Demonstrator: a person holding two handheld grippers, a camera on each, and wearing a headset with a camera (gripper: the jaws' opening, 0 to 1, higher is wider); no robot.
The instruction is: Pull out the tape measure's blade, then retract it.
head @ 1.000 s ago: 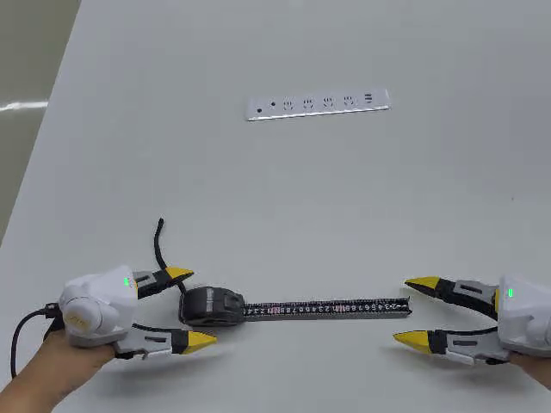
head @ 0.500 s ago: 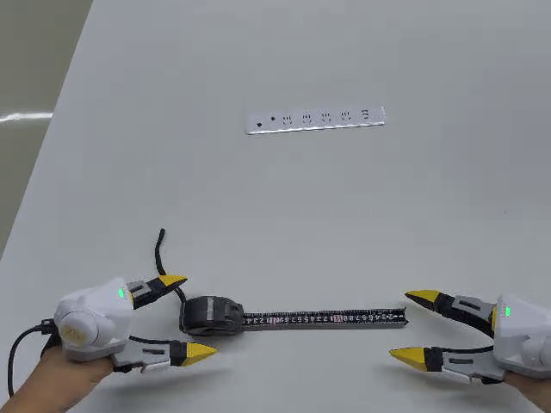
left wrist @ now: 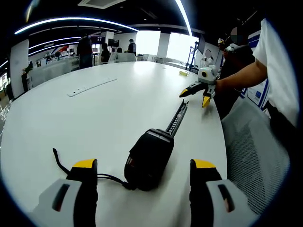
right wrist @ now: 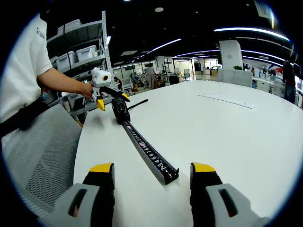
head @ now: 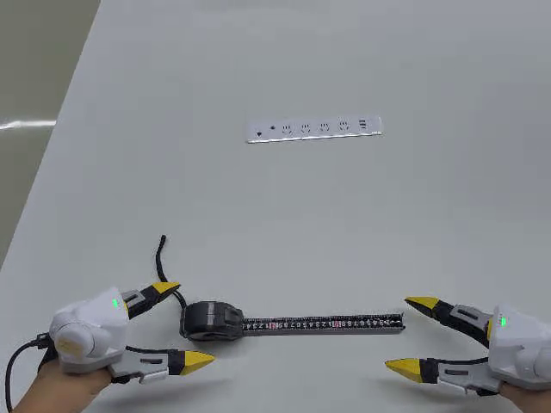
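White bench (head: 258, 215): power strip (head: 313, 129) well beyond tape measure (head: 212, 320)

left gripper (head: 189, 323) fingers apart, right gripper (head: 403, 334) fingers apart, tips facing inward

Both handheld tools look alike. The left gripper (head: 184, 323) and the right gripper (head: 411, 335) each have a rounded white plastic housing with a small green light (head: 114, 303). Each carries two black-and-grey jaws ending in pointed yellow tips (head: 198, 359). A faint orange mark sits on the left housing's round end cap, and a thin black cable (head: 12, 368) runs from it. The person wears a white short-sleeved shirt (right wrist: 26, 61).
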